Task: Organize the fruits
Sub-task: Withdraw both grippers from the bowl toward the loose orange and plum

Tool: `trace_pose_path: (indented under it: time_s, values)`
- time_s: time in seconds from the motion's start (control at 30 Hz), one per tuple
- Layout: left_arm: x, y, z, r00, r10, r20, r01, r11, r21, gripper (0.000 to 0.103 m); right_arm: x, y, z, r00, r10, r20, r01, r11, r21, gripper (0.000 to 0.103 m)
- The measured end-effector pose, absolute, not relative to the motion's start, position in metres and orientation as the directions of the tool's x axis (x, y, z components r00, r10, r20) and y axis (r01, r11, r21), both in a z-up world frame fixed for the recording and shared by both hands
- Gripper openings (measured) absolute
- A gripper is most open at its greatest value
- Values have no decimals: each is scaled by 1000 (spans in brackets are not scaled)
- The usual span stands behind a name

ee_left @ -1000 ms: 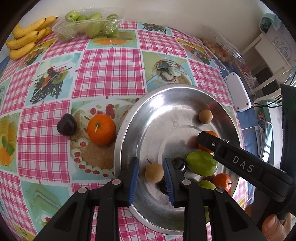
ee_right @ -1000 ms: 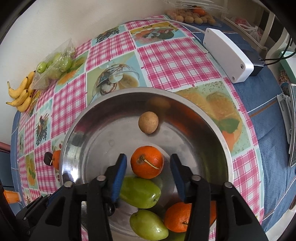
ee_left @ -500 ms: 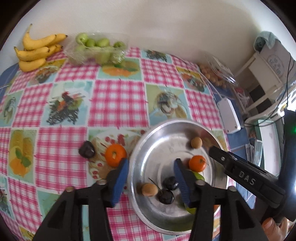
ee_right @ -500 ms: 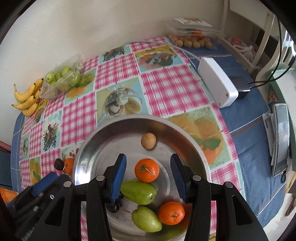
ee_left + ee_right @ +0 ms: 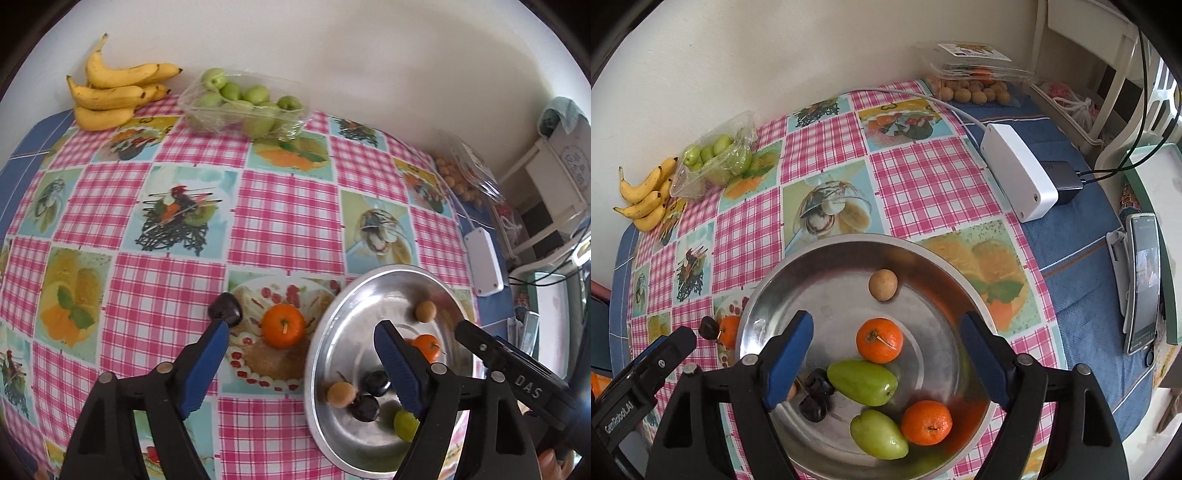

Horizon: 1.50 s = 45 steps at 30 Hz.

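A steel bowl [image 5: 334, 317] [image 5: 827, 258] holds two oranges [image 5: 879, 340], two green fruits [image 5: 862, 382], two dark plums [image 5: 813, 408] and two small brown fruits [image 5: 882, 284]. On the cloth left of the bowl lie an orange [image 5: 283, 325] and a dark plum [image 5: 224, 308]. My left gripper [image 5: 301, 363] is open and empty, raised above the bowl's left rim and the loose orange. My right gripper [image 5: 886, 363] is open and empty, raised above the bowl's fruit.
Bananas [image 5: 110, 92] and a clear tray of green fruit [image 5: 245, 103] sit at the table's far edge by the wall. A white box [image 5: 1019, 177] with a cable, a pack of small brown fruits [image 5: 975, 90] and a phone [image 5: 1143, 280] are to the right.
Both grippers have lifted up and back from the bowl and their jaws have opened wider. The left gripper has shifted left toward the loose orange. The fruit has not moved.
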State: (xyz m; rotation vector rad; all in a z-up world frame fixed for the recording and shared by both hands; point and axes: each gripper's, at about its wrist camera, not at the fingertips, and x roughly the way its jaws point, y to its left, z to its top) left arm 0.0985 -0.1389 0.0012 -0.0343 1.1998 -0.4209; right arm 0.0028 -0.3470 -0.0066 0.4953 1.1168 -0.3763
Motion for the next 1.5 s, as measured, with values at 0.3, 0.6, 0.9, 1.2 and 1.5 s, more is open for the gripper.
trace_pose_path:
  time_s: [0.3, 0.6, 0.9, 1.2, 1.5]
  values:
    - [105, -125, -2, 312, -318, -895, 251, 936, -245, 100, 3, -348, -9, 391, -32, -920, 532, 823, 197, 85]
    - [112, -110, -8, 343, -255, -904, 198, 960, -196, 103, 3, -346, -9, 402, -26, -915, 528, 823, 209, 100]
    - [116, -103, -9, 349, -254, -902, 176, 963, -203, 103, 4, -346, -11, 388, -26, -921, 531, 823, 200, 101]
    - [119, -96, -6, 362, -283, -888, 158, 958, -241, 103, 5, -344, -14, 382, -23, -924, 536, 820, 201, 101]
    - [129, -81, -5, 334, -371, -866, 132, 928, -347, 103, 14, -332, -11, 423, -4, -906, 507, 829, 233, 101]
